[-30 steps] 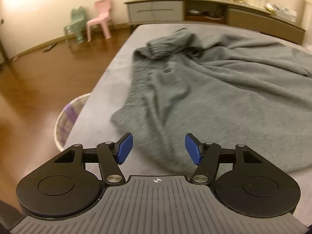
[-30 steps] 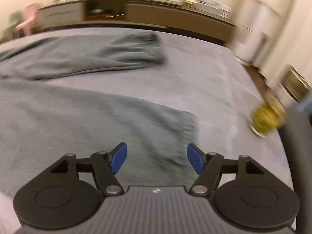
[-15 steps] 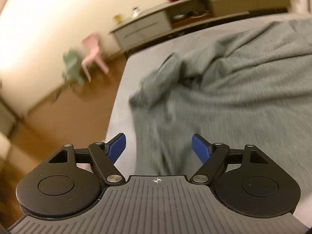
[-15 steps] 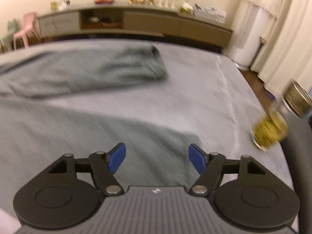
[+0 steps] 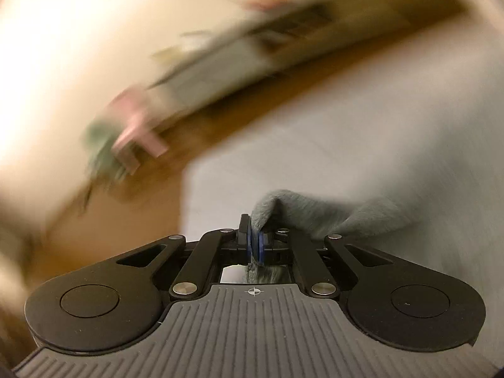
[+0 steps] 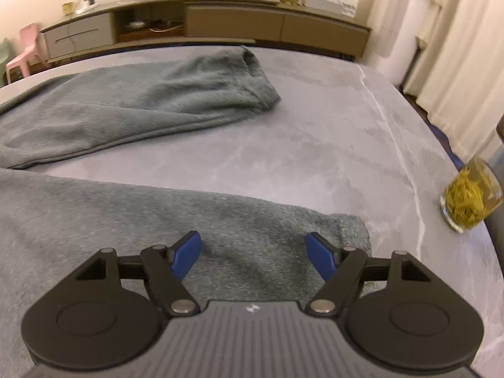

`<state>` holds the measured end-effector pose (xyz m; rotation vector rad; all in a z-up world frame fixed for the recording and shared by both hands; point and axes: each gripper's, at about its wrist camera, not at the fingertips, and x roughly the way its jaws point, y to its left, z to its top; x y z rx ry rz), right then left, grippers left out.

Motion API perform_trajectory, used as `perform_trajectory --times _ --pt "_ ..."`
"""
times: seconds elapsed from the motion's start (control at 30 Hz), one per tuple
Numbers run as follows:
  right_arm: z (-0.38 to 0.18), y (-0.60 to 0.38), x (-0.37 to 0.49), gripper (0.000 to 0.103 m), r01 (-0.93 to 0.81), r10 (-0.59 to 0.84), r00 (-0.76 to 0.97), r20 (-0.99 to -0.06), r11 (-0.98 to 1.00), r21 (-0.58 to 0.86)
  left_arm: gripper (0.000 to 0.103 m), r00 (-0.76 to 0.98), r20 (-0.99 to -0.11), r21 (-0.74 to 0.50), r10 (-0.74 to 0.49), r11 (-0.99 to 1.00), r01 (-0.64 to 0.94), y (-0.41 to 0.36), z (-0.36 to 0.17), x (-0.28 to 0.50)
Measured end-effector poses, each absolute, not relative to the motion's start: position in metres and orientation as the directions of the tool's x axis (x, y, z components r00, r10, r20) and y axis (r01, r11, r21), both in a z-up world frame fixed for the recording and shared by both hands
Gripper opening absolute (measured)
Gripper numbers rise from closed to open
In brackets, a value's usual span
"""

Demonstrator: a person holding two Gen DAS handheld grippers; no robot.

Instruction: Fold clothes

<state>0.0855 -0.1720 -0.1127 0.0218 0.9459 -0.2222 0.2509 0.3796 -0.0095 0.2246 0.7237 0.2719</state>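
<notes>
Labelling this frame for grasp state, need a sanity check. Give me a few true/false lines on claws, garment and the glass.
1. The left claw is shut on a fold of the grey fleece garment. True.
2. The right claw is shut on the garment. False: its blue pads stand wide apart over the fabric.
3. A clear glass of yellow-green leaves stands on the grey bed cover, to the right claw's right. True.
4. The glass rests on the garment. False: it stands apart from it.
</notes>
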Motion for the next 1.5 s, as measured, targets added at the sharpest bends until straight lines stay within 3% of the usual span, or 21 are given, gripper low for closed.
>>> perform_trajectory --times 0.03,0.13,0.17,0.2,0.43,0.57,0.67,0.77,0.93,1.03,1.1,1.33,1.4,1.5 --pt "-0.114 -0.173 0.086 0.075 0.207 -0.181 0.561 -0.807 0.976 -0.075 0.004 0.716 -0.623 0.233 0.315 0.949 -0.214 0.390 -0.006 0.254" --pt "-0.110 -0.172 0.083 0.075 0.208 -0.189 0.584 -0.790 0.975 -0.079 0.023 0.718 -0.633 0.078 0.288 0.947 -0.311 0.415 -0.001 0.257" --pt "-0.105 -0.170 0.083 0.075 0.198 -0.185 0.601 -0.778 0.977 -0.079 0.033 0.722 -0.634 0.077 0.277 0.951 -0.298 0.413 -0.002 0.248" --pt "-0.101 -0.168 0.083 0.076 0.188 -0.180 0.619 -0.765 0.979 -0.079 0.035 0.726 -0.634 0.087 0.267 0.957 -0.276 0.410 -0.003 0.237" --pt "-0.075 -0.128 0.167 0.077 0.016 -0.109 0.692 -0.713 0.991 -0.136 0.039 0.730 -0.668 0.172 0.148 0.984 -0.043 0.363 -0.022 0.121" --pt "-0.095 -0.109 0.245 0.077 -0.016 -0.136 0.688 -0.713 0.979 -0.202 0.039 0.690 -0.713 0.161 0.127 0.987 -0.016 0.358 -0.053 0.076" --pt "-0.121 -0.119 0.279 0.072 0.013 -0.185 0.624 -0.759 0.974 -0.227 0.039 0.646 -0.749 0.167 0.145 0.986 -0.028 0.362 -0.076 0.054" --pt "-0.122 -0.147 0.272 0.072 0.046 -0.161 0.586 -0.794 0.985 -0.166 0.039 0.618 -0.770 0.161 0.159 0.985 -0.053 0.369 -0.092 0.032" --pt "-0.118 -0.156 0.228 0.072 0.056 -0.282 0.560 -0.779 0.951 -0.303 0.039 0.621 -0.767 0.141 0.162 0.986 -0.084 0.373 -0.086 0.000" --pt "-0.099 -0.108 0.218 0.072 -0.015 -0.247 0.616 -0.748 0.946 -0.324 0.039 0.657 -0.739 0.111 0.150 0.989 -0.101 0.373 -0.077 -0.017" --pt "-0.087 -0.076 0.212 0.062 -0.061 -0.221 0.651 -0.726 0.939 -0.340 0.038 0.680 -0.719 0.091 0.142 0.990 -0.111 0.373 -0.071 -0.028" --pt "-0.045 0.036 0.190 0.071 -0.215 -0.111 0.754 -0.647 0.890 -0.403 0.041 0.766 -0.636 -0.063 0.098 0.982 -0.178 0.379 -0.057 -0.059" --pt "-0.043 0.114 0.191 0.079 -0.354 0.026 0.753 -0.658 0.858 -0.372 0.041 0.771 -0.629 -0.089 0.102 0.976 -0.201 0.379 -0.061 -0.060" --pt "-0.040 0.231 0.193 0.083 -0.554 0.233 0.709 -0.666 0.768 -0.321 0.041 0.782 -0.617 -0.118 0.088 0.972 -0.203 0.377 -0.073 -0.065"
